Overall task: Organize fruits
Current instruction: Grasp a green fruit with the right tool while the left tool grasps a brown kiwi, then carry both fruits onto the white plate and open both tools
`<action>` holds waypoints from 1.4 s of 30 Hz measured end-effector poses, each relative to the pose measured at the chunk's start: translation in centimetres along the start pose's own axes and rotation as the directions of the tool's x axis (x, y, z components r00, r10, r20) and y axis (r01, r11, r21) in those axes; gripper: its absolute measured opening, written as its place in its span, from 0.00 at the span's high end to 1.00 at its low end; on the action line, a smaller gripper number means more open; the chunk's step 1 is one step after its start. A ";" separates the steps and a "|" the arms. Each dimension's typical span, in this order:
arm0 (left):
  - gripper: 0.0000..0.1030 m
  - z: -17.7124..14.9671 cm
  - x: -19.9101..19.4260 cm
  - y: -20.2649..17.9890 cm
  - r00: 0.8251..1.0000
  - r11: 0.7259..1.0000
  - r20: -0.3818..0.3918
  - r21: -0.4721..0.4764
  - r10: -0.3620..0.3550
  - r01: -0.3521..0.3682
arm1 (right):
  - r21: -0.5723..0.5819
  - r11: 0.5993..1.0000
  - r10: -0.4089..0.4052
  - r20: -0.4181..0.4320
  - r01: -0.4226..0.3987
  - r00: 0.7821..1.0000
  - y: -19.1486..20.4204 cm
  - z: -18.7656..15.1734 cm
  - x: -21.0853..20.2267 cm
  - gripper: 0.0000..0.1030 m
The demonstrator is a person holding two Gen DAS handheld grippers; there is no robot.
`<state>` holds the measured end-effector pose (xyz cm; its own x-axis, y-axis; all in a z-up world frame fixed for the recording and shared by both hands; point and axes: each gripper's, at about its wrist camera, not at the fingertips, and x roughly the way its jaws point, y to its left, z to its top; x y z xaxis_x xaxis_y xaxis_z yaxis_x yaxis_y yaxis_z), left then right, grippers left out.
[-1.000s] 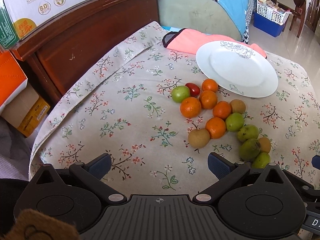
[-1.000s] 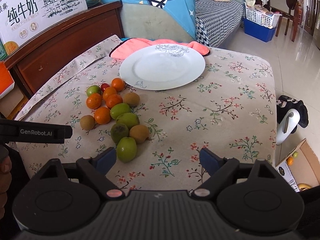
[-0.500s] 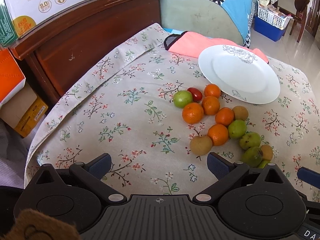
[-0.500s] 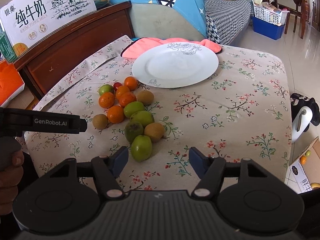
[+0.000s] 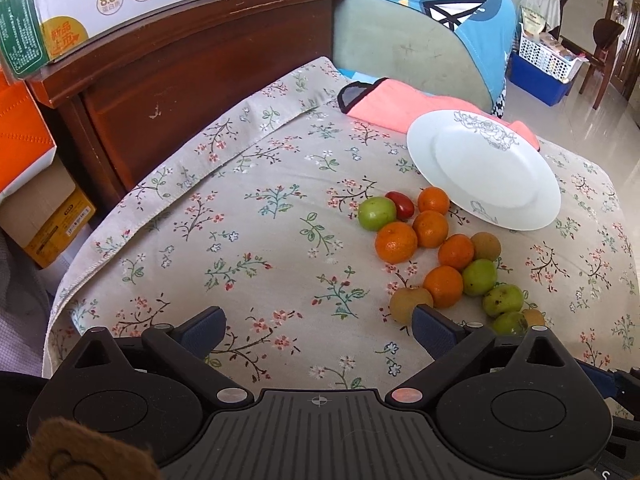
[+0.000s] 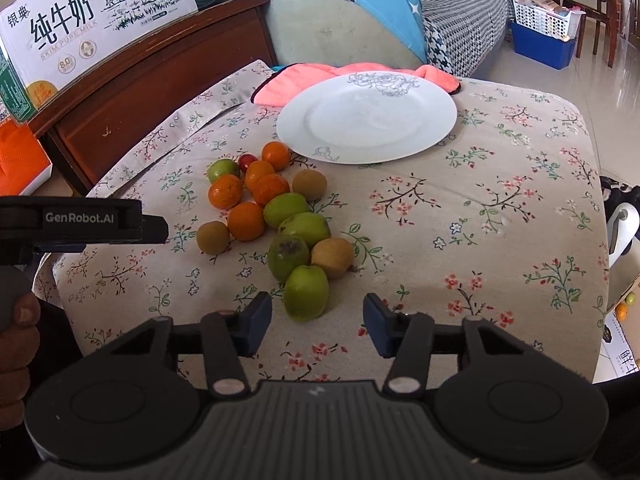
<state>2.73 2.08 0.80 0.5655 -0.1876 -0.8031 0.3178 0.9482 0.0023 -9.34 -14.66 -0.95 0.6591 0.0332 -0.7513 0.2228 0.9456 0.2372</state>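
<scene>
A cluster of fruit lies on the flowered cloth: several oranges (image 6: 246, 221), green fruits (image 6: 304, 229), brown fruits (image 6: 332, 258) and one small red fruit (image 5: 401, 205). Beyond them a white plate (image 6: 368, 120) stands bare. My right gripper (image 6: 316, 318) hovers at the near end of the cluster. Its jaws are closing around the nearest green fruit (image 6: 306, 296), with gaps left on both sides of it. My left gripper (image 5: 318, 322) is open and holds nothing; its right finger is just in front of a brown fruit (image 5: 410, 303).
A pink cloth (image 6: 304, 76) lies under the plate's far edge. A dark wooden headboard (image 5: 192, 68) with a milk carton box (image 6: 92, 12) runs along the left. The table edge drops to tiled floor at the right. The other hand-held gripper's body (image 6: 80, 220) reaches in from the left.
The right gripper's jaws have narrowed a good deal and the nearest green fruit now sits between them. The left gripper stays wide open and has barely shifted.
</scene>
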 end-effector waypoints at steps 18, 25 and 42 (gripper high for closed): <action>0.20 -0.8 2.3 -2.7 0.993 0.989 0.013 0.097 -0.117 0.116 | -0.013 0.999 0.034 0.009 -0.034 0.999 0.4 -0.1 0.5 0.75; 0.41 -1.2 3.8 -3.2 0.990 0.983 0.001 0.117 -0.139 0.138 | 0.023 0.999 0.040 0.003 -0.040 0.999 -0.1 0.0 0.2 0.75; 0.75 -1.5 3.1 -2.8 0.982 0.980 0.057 0.100 -0.179 0.173 | 0.068 0.996 0.058 -0.004 -0.057 0.998 -0.6 -0.1 0.3 0.75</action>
<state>2.45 -0.74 -2.55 0.5415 -0.3690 -0.7554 0.4856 0.8708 -0.0772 -9.34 -15.21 -1.34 0.6677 0.0893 -0.7391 0.2331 0.9177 0.3216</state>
